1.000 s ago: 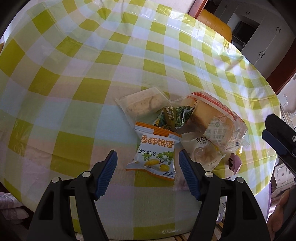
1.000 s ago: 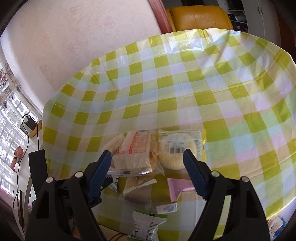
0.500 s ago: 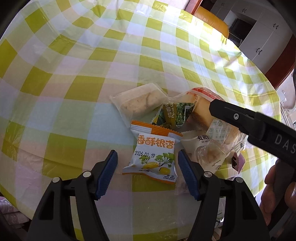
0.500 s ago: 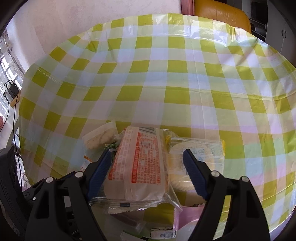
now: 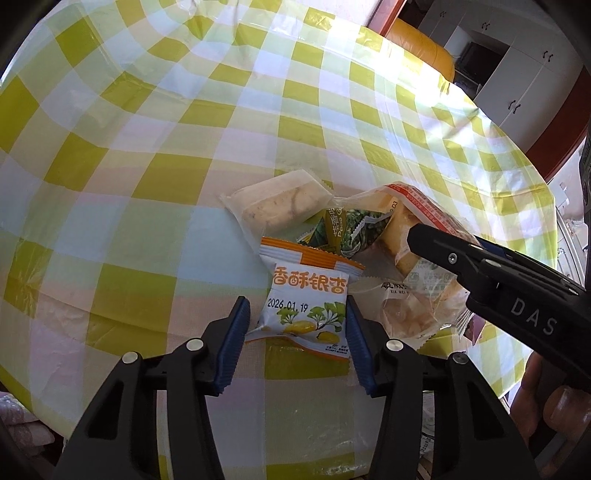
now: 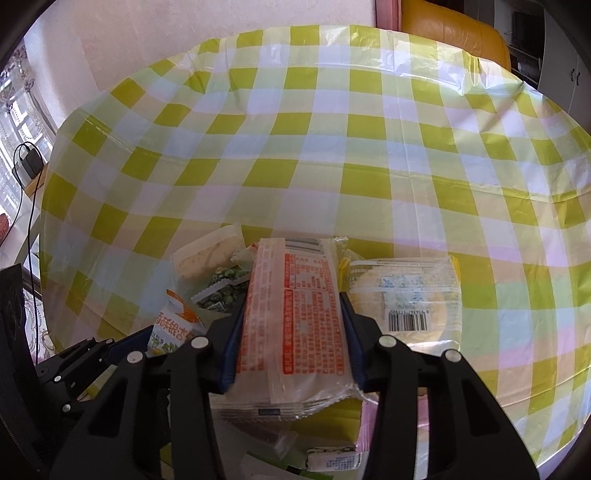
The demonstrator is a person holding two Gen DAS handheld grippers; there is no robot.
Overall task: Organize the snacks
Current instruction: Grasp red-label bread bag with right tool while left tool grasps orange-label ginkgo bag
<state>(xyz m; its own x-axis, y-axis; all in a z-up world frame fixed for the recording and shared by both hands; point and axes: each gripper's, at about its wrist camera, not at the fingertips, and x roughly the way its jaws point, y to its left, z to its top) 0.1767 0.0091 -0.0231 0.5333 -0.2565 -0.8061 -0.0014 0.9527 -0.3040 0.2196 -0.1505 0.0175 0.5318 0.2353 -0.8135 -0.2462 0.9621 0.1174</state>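
A heap of snack packets lies on the green-checked tablecloth (image 5: pixel 155 177). My left gripper (image 5: pixel 295 325) straddles the orange-and-white packet (image 5: pixel 306 302), which lies flat. Its jaws are closing; the right pad meets the packet's edge and a sliver of cloth shows at the left pad. My right gripper (image 6: pixel 291 310) is shut on the long bread package with red print (image 6: pixel 295 314), both pads pressing its sides. In the left wrist view a black finger (image 5: pixel 480 266) of the right gripper lies over that bread package (image 5: pixel 417 206).
Around them lie a pale bar packet (image 5: pixel 277 203), a green pea packet (image 5: pixel 351 229), a clear pastry packet (image 5: pixel 406 310) and a round cake packet with a barcode (image 6: pixel 406 295). An orange chair (image 6: pixel 454 33) stands behind the table. A hand (image 5: pixel 554 398) holds the right gripper.
My left jaws have narrowed around the orange-and-white packet. The right gripper came down and forward over the bread package and closed on it.
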